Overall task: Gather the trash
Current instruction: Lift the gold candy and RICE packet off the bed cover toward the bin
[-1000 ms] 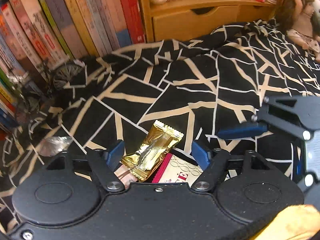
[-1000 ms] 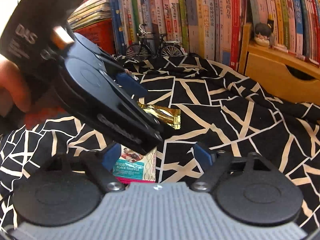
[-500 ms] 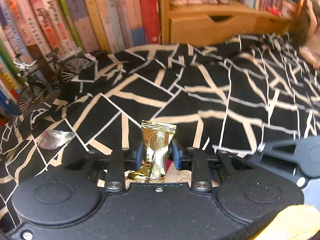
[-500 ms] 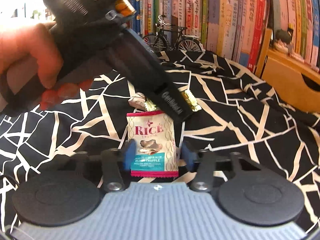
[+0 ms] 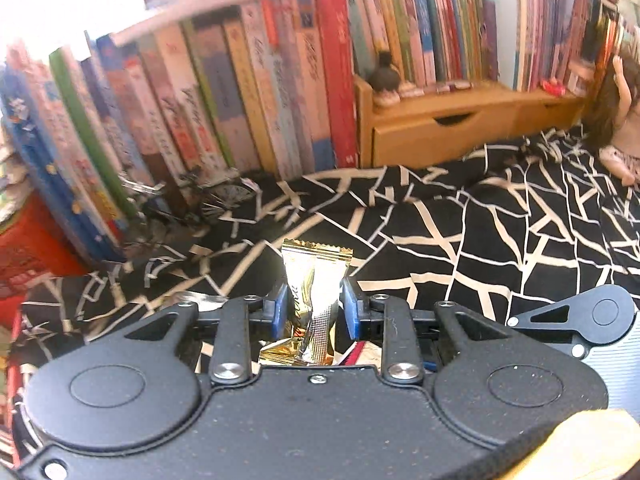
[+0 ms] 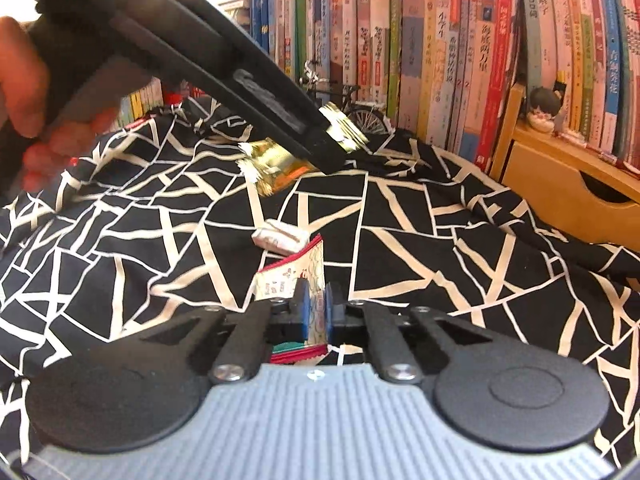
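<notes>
Between the blue pads of the left gripper (image 5: 313, 314) a gold foil wrapper (image 5: 316, 280) stands upright, pinched at its waist, its crimped top edge poking up past the fingertips and its lower end crumpled back toward the gripper body. In the right wrist view that same wrapper hangs clear above the black-and-cream patterned bedspread (image 6: 420, 240), clamped at the tip of the left gripper, which slants in from the upper left with a person's hand (image 6: 24, 92) around its handle. The right gripper (image 6: 316, 312) has its jaws pressed together on a snack packet (image 6: 296, 276) with a red crimped edge — the packet folds up between the pads, its far end rising ahead of the fingertips and its teal-and-red near end showing just behind them. Just beyond that packet a small white wrapper (image 6: 280, 237) lies loose on the bedspread. Farther ahead, a miniature bicycle (image 6: 348, 104) stands against a row of upright books (image 6: 440, 52), with a wooden drawer unit (image 6: 568, 184) off to the right.
</notes>
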The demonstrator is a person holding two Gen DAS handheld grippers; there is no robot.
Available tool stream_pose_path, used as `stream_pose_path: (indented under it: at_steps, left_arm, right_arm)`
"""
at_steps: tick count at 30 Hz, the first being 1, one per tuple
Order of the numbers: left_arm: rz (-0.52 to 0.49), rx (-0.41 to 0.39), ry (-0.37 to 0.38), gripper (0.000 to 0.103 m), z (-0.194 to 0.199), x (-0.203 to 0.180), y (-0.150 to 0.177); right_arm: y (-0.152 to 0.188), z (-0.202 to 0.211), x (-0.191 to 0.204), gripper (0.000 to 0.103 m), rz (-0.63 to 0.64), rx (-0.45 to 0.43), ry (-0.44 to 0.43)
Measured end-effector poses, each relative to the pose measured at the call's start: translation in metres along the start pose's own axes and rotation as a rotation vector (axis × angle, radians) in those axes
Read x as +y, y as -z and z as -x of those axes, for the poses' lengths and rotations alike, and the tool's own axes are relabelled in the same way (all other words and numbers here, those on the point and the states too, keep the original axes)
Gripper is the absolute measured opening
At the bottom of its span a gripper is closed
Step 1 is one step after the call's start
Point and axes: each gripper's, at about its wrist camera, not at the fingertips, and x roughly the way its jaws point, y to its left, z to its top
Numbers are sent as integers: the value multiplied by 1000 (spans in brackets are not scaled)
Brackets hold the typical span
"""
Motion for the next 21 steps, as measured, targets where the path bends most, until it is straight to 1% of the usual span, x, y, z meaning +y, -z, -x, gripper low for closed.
stream_pose_path:
  at_steps: [2,4,5,6,7,9,11,15,18,19,20,21]
  left_arm:
    - [2,-13,-9,27,13,2,1]
    - [9,-23,-16,27,25,4,3]
    - [15,-26,-20,27,29,4,5]
    - [22,-29,-27,27,33,4,6]
    - [30,-31,-29,27,37,4,9]
    - [43,-36,-29,27,44,4,14]
    - [48,-37,-36,27,49,3,19]
    - [67,-37,-37,27,54,4,28]
    - [82,-35,-40,27,57,4,35]
    - [83,-34,-42,27,58,4,37]
    - [84,-32,-44,27,59,4,39]
    - [84,-28,-44,27,60,4,41]
  right_arm:
    - [-1,6,2,10,-7,-5,5]
    - [-1,7,2,12,-6,7,11]
    - [0,7,3,22,-4,21,20]
    - [3,7,4,38,0,26,27]
    - [5,4,5,45,10,35,27]
    - [9,-2,6,67,29,56,17]
    - [12,-6,8,76,46,57,20]
    - [14,-15,13,78,56,70,25]
    - [17,-23,18,78,51,97,37]
    - [18,-24,18,78,45,93,41]
    - [20,-24,18,78,34,84,44]
    - [20,-24,17,75,26,82,46]
